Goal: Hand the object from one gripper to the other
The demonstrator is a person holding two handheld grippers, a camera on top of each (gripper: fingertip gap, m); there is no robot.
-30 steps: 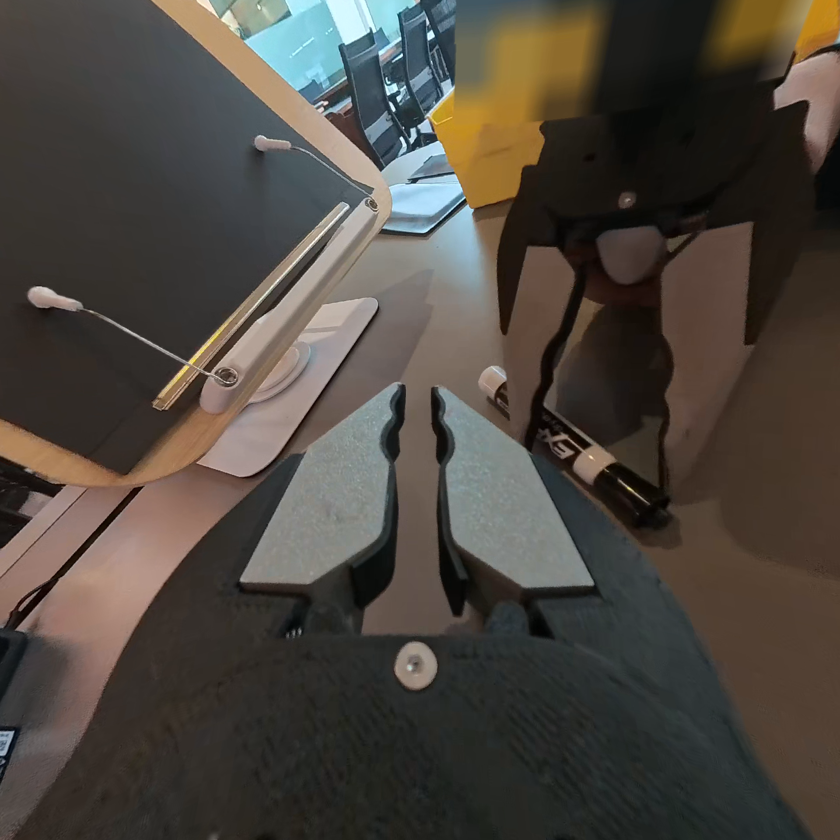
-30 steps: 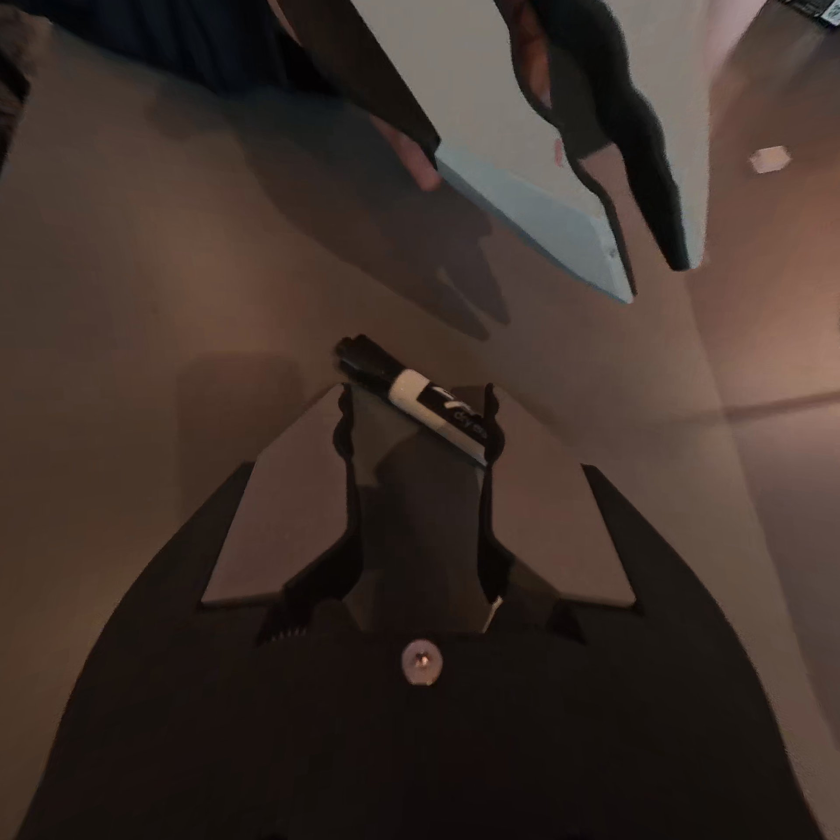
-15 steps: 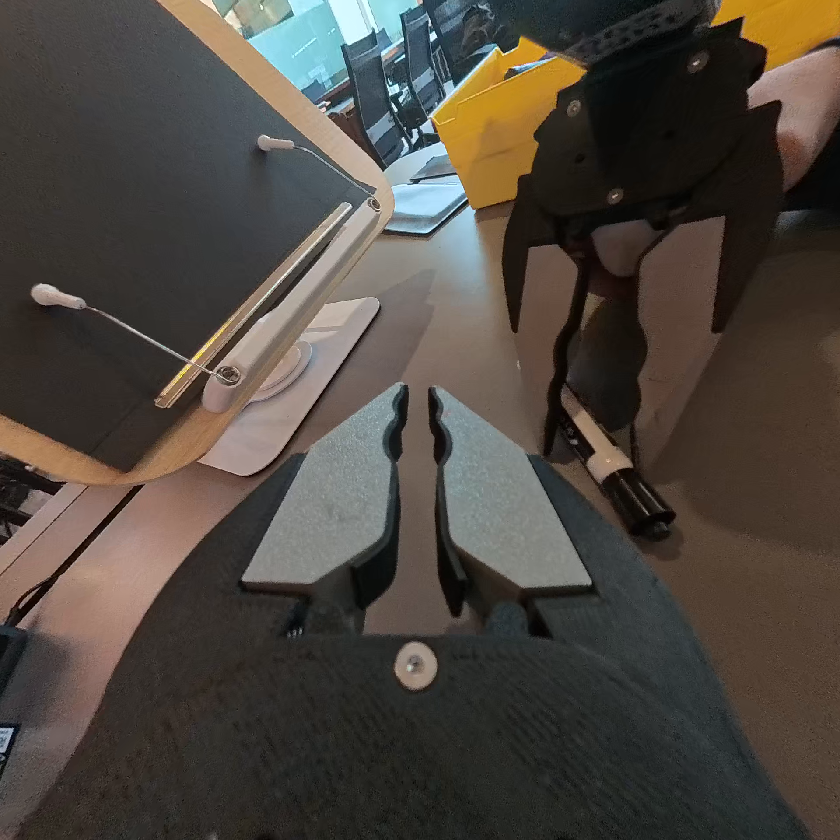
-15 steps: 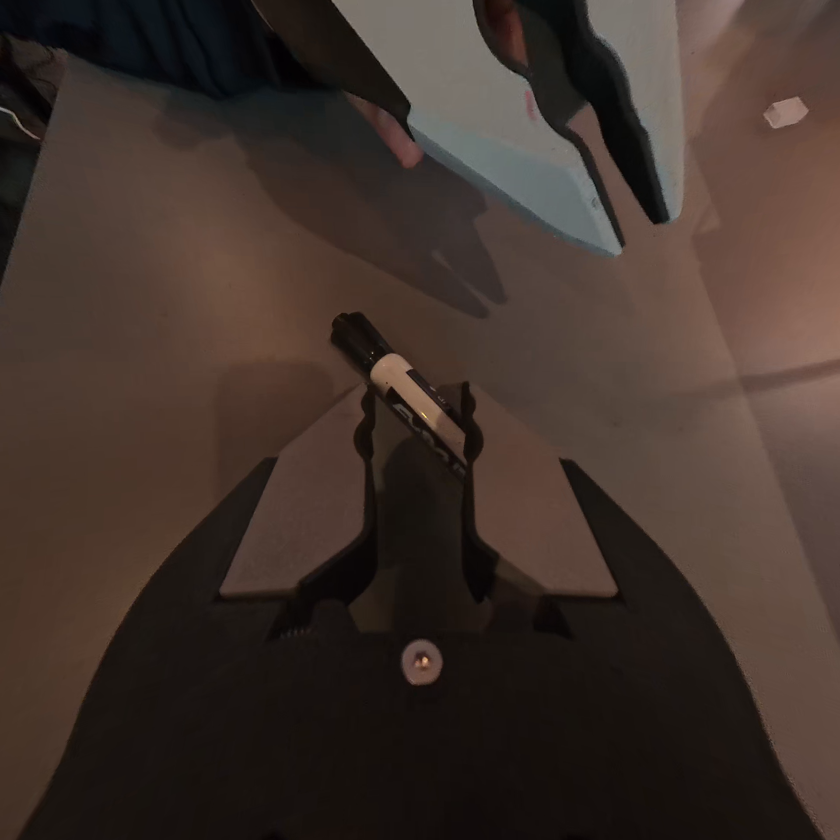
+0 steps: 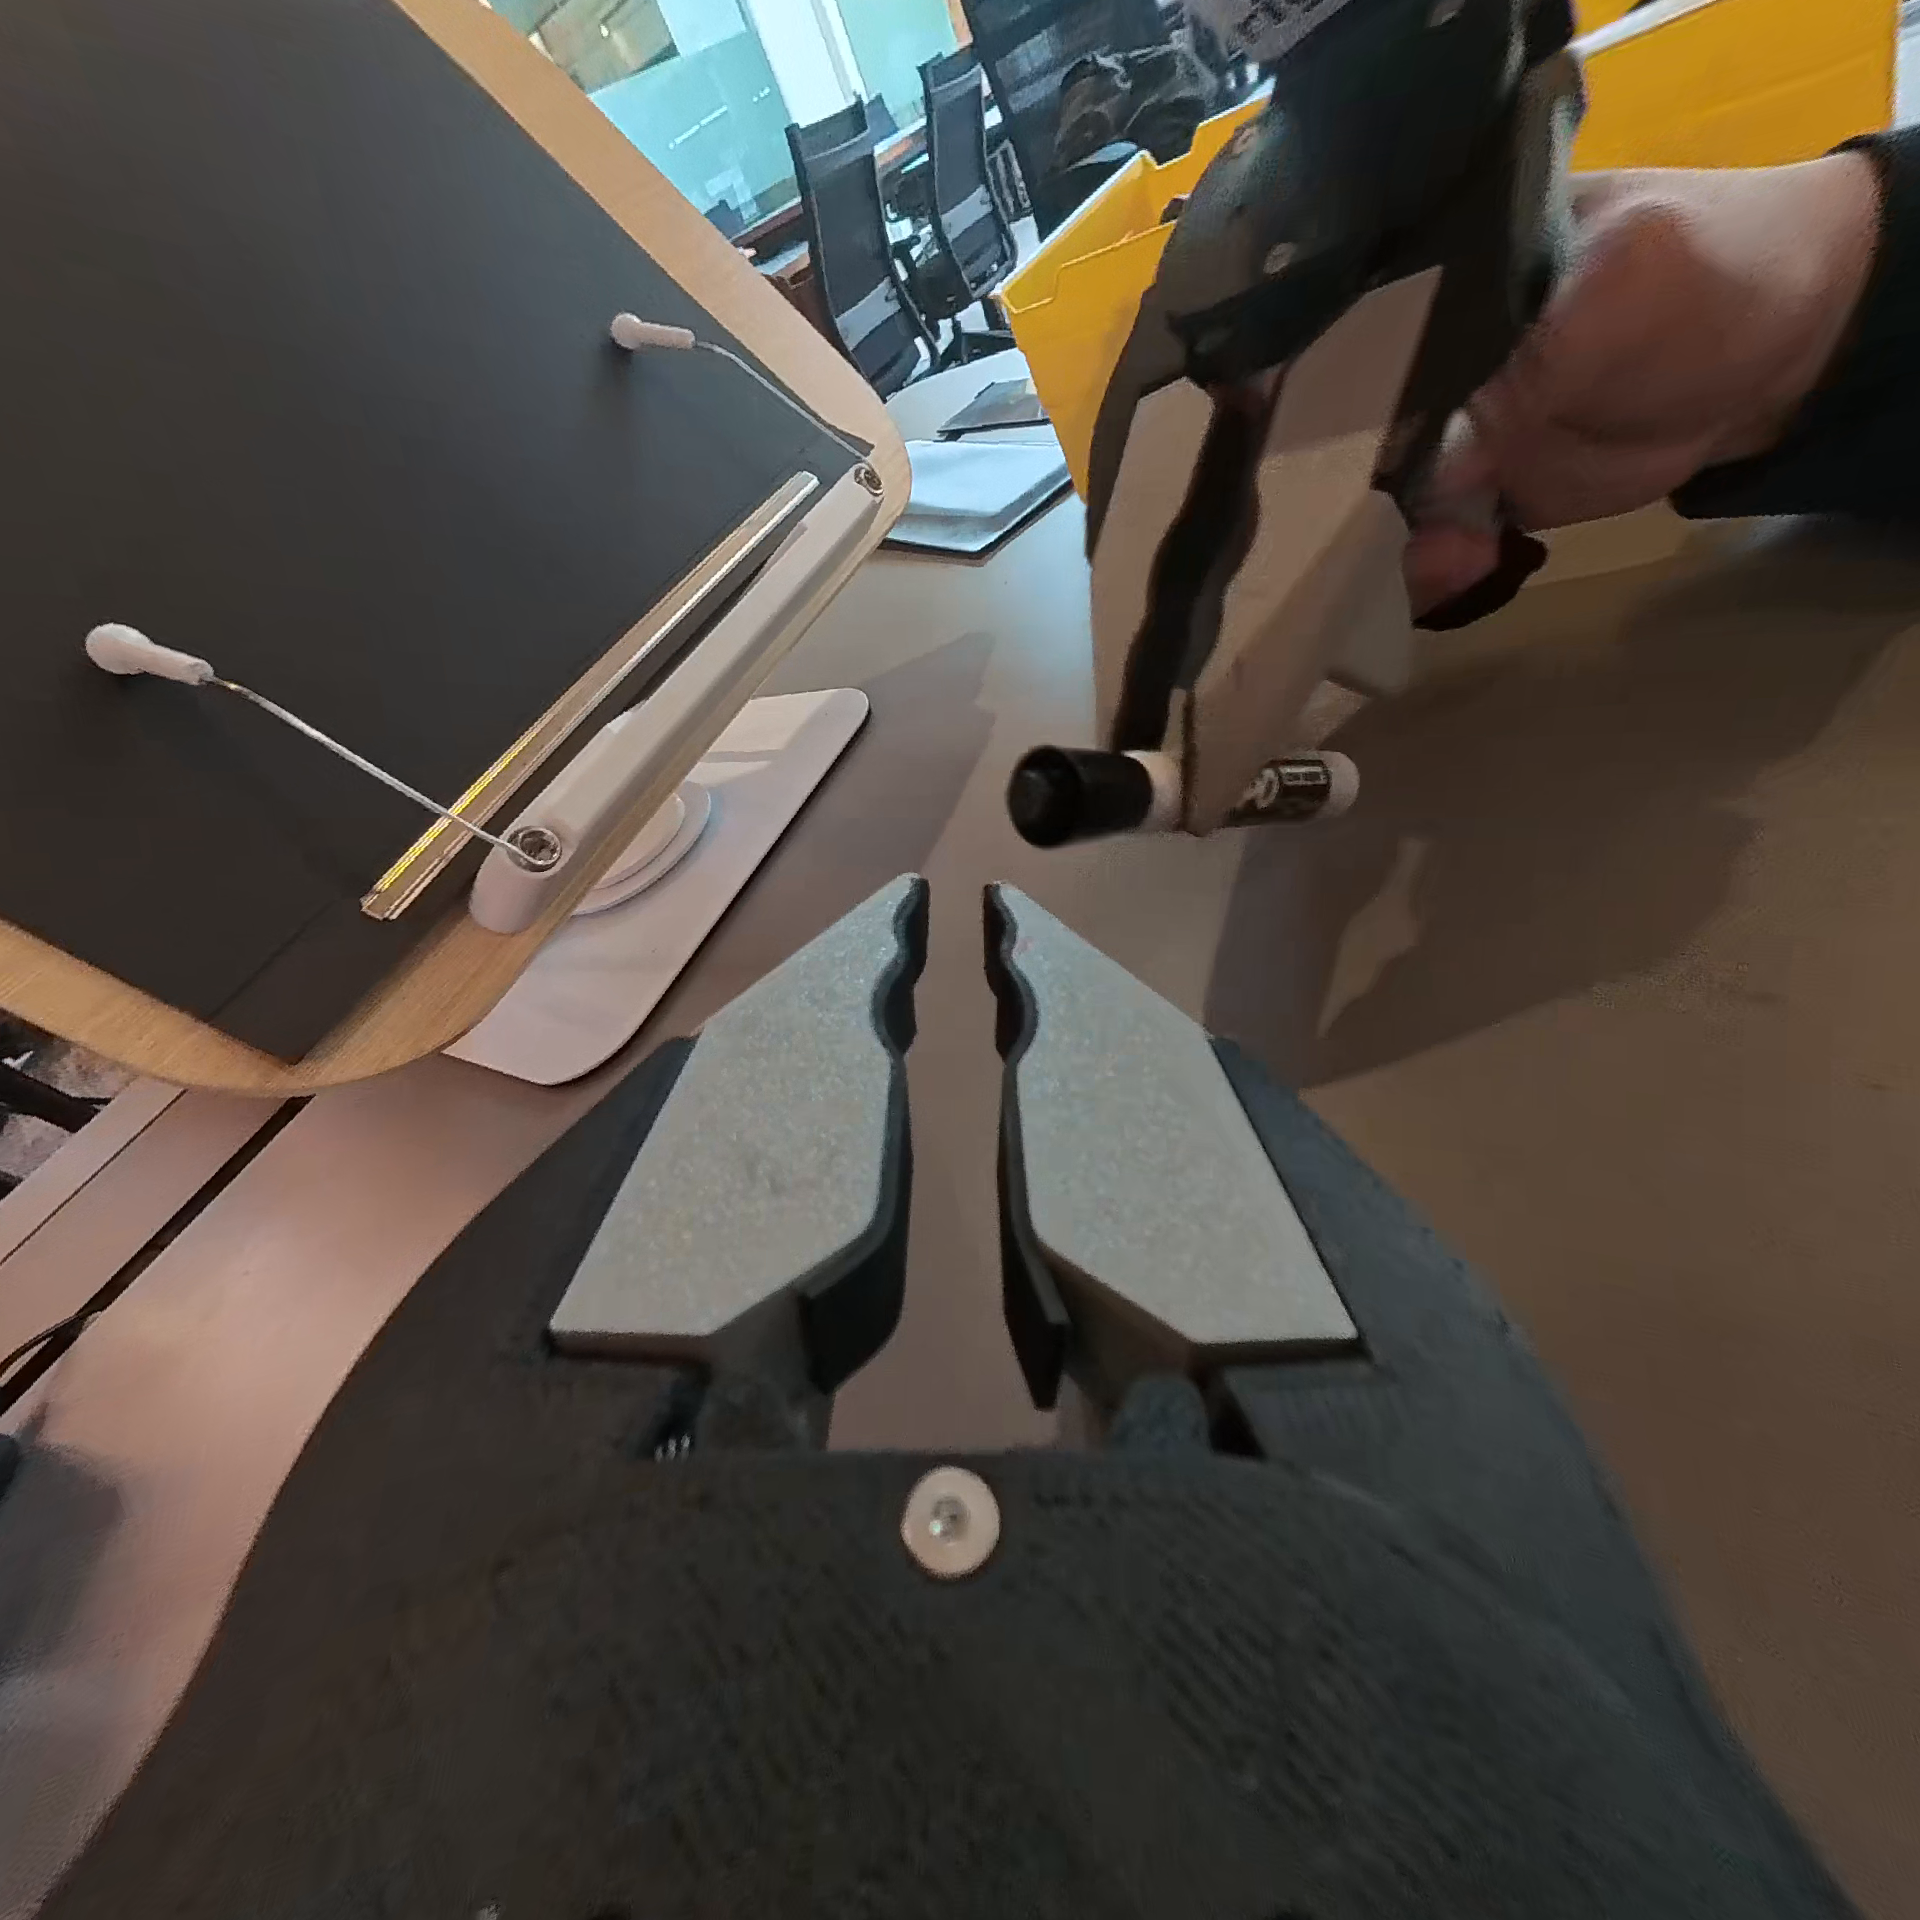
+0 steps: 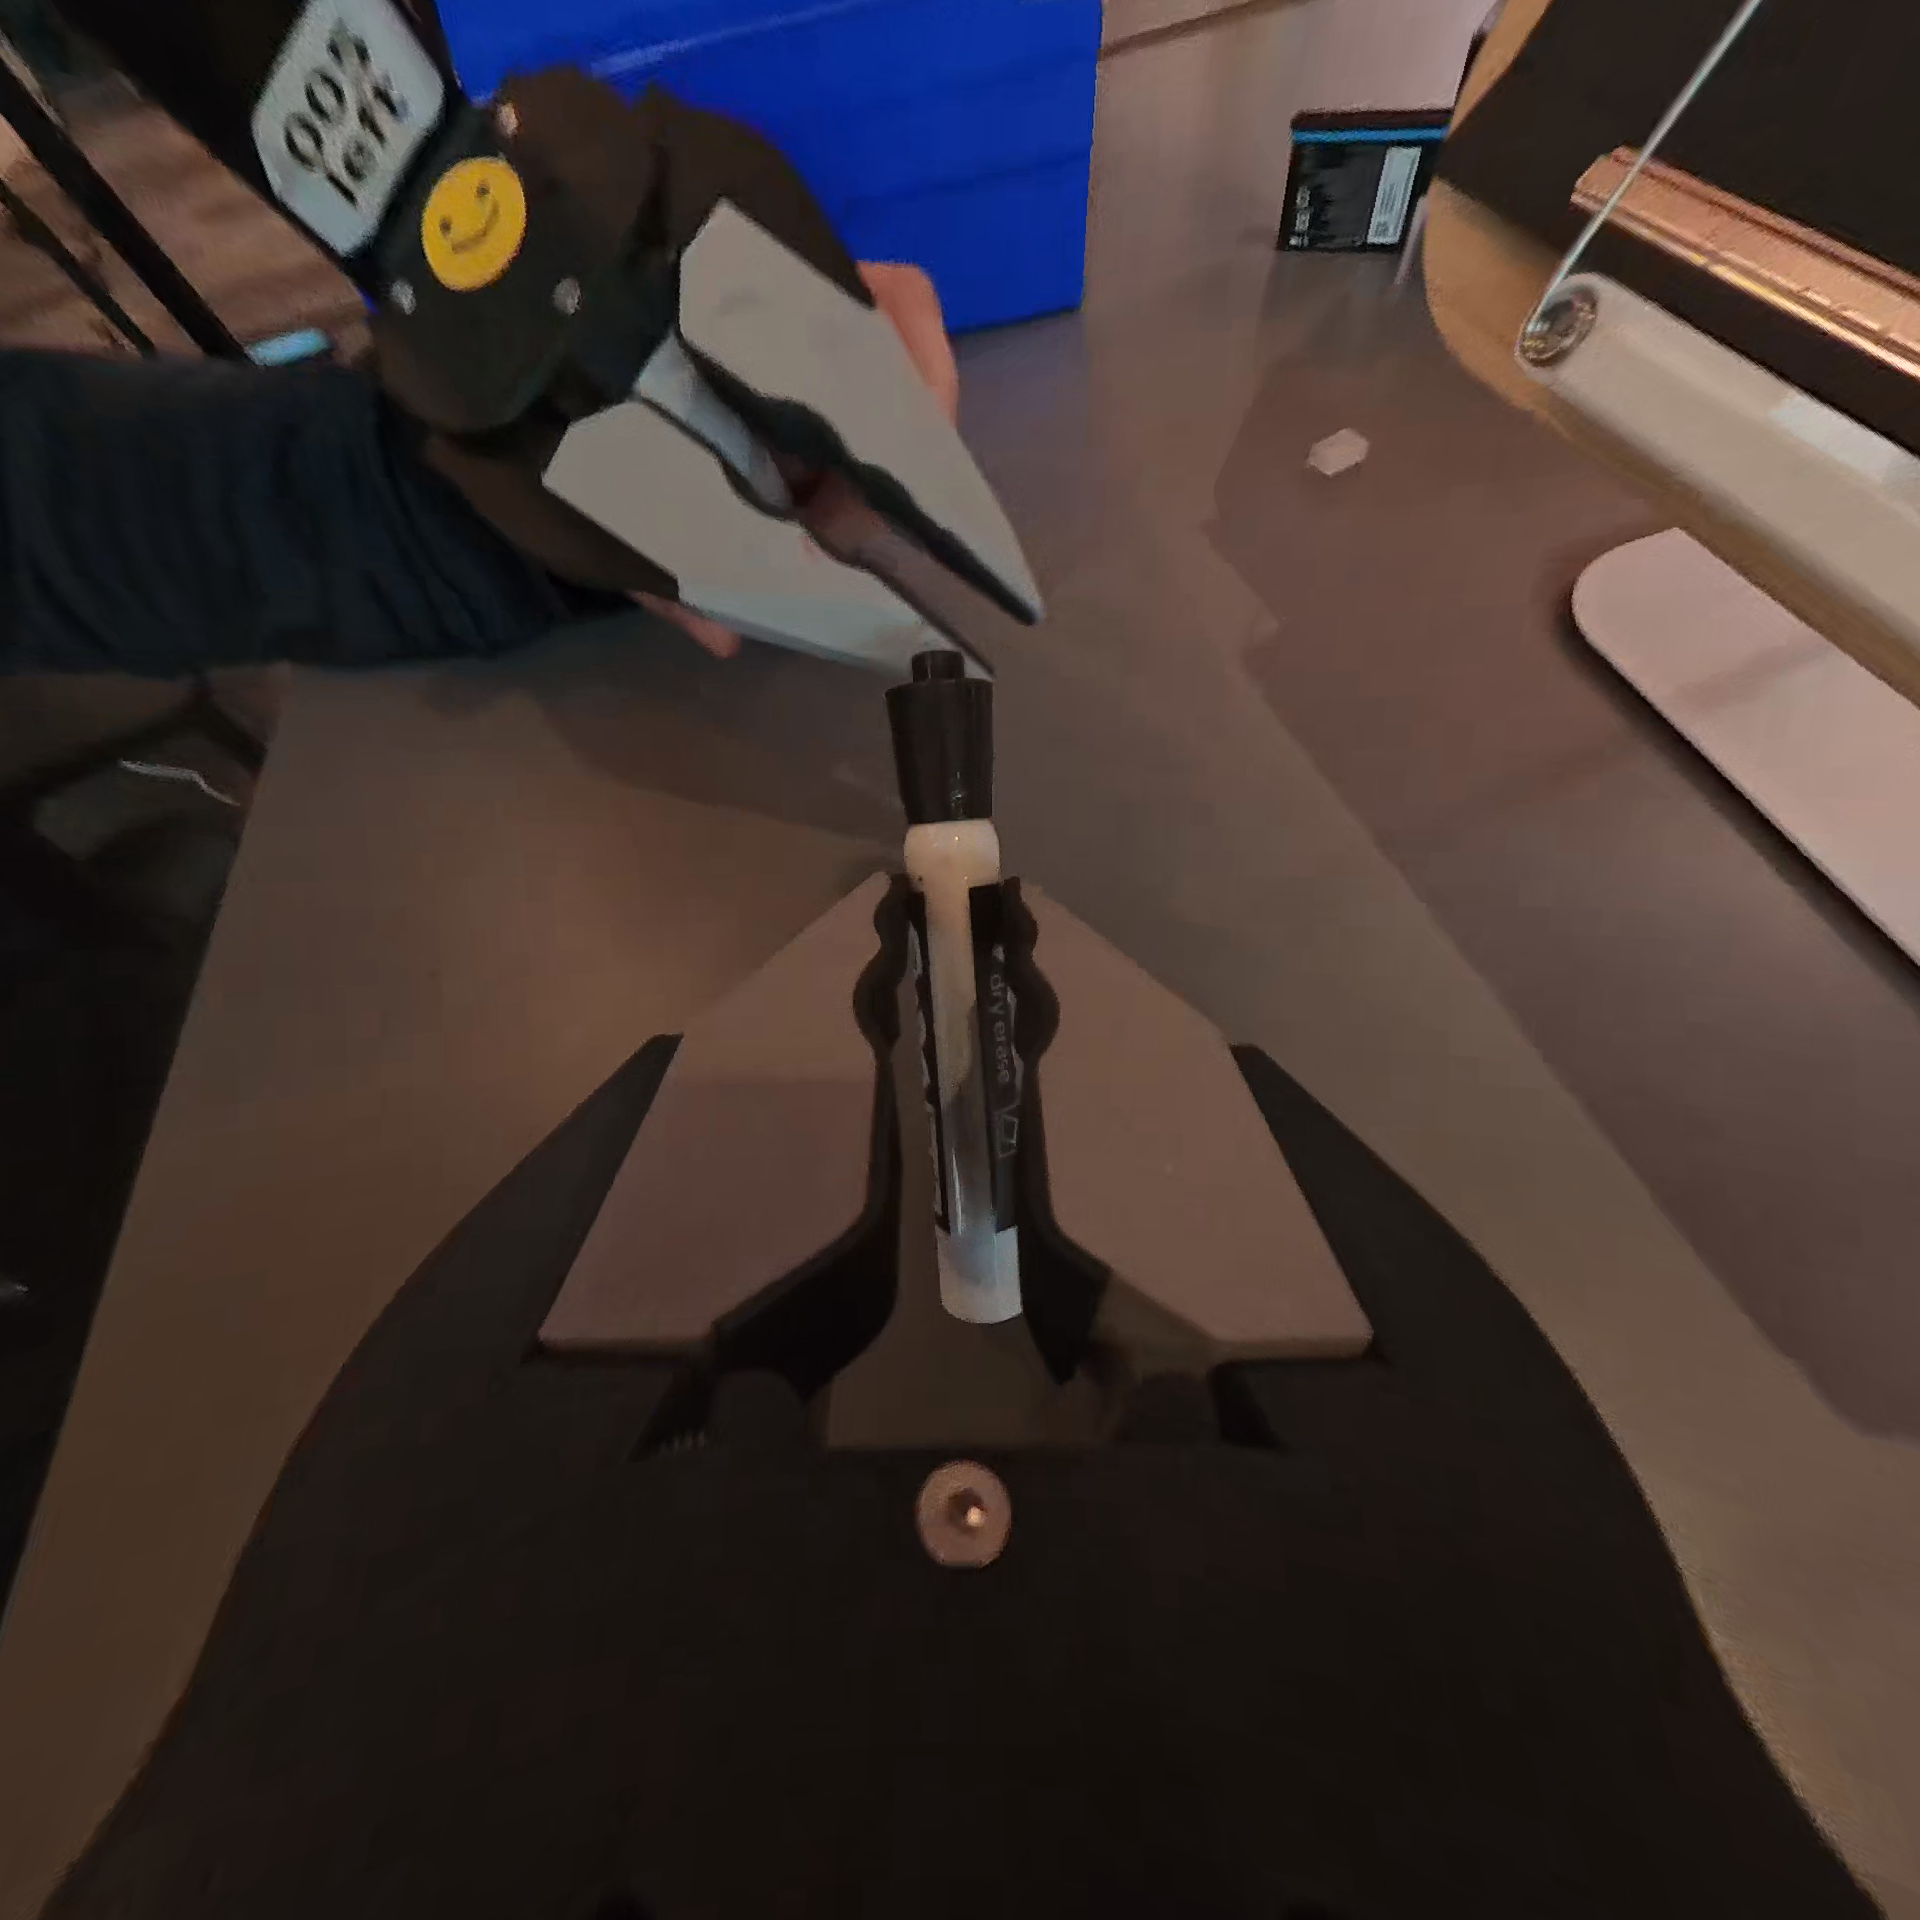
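both grippers hover over the table (image 5: 1558, 1195): right gripper (image 6: 956, 925) clamps the marker (image 6: 961, 1049); left gripper (image 5: 956, 914) nearly closed, gripping nothing.

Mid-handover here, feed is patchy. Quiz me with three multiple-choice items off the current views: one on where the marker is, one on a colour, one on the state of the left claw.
1. Where is the marker?
A. lying on the table
B. held in the right claw, off the table
C. on the book stand

2. What colour is the marker's cap?
A. black
B. red
C. blue

3. What is the state of the left claw?
A. clamped on the marker
B. spread wide
C. nearly closed, holding nothing

Answers:
1 B: the right wrist view shows the barrel between the right claw's fingers, its cap end sticking out past the tips.
2 A: the cap is black in both views.
3 C: only a narrow gap shows between its fingers, with nothing in it.
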